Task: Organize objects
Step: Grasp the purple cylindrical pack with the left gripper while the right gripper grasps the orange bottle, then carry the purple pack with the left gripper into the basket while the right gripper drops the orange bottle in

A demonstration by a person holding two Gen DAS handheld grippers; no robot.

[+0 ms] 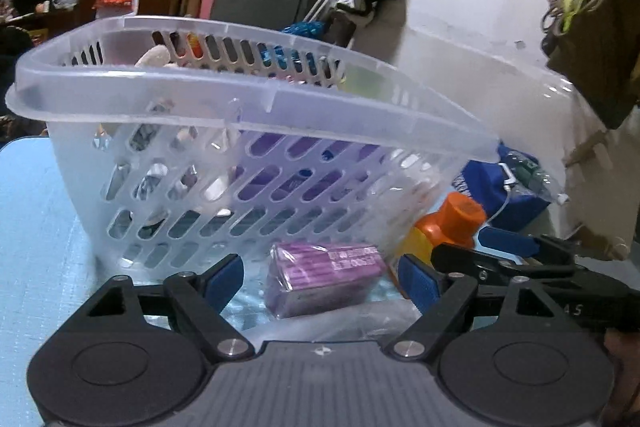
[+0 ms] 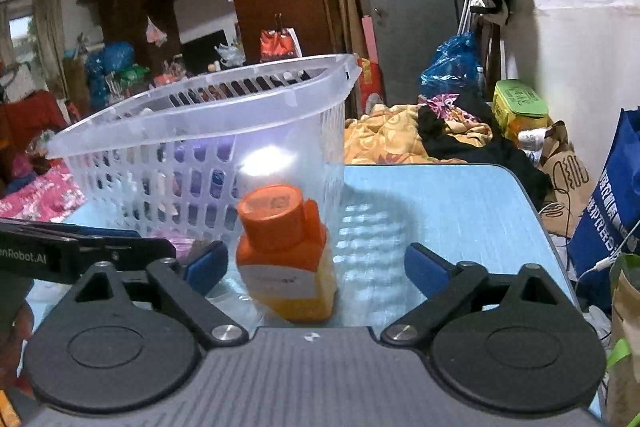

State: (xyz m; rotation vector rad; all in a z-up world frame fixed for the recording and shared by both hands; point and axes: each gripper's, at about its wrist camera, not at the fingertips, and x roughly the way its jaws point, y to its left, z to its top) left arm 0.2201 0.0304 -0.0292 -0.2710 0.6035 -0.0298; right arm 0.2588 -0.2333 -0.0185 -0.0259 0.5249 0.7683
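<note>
Blurring purple items behind basket [image 1: 248, 107] slots

We found the basket [image 1: 248, 131] walling off the far side of the table [image 2: 448, 203]. The purple box [image 1: 324, 277] and orange bottle [image 2: 286, 255] stood just before it, each between spread jaws with gaps either side. Right of the bottle the tabletop lay open.

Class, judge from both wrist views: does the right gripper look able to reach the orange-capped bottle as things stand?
Probably yes. The right gripper is open, the orange-capped bottle stands upright between its fingers, and nothing blocks it.
</note>
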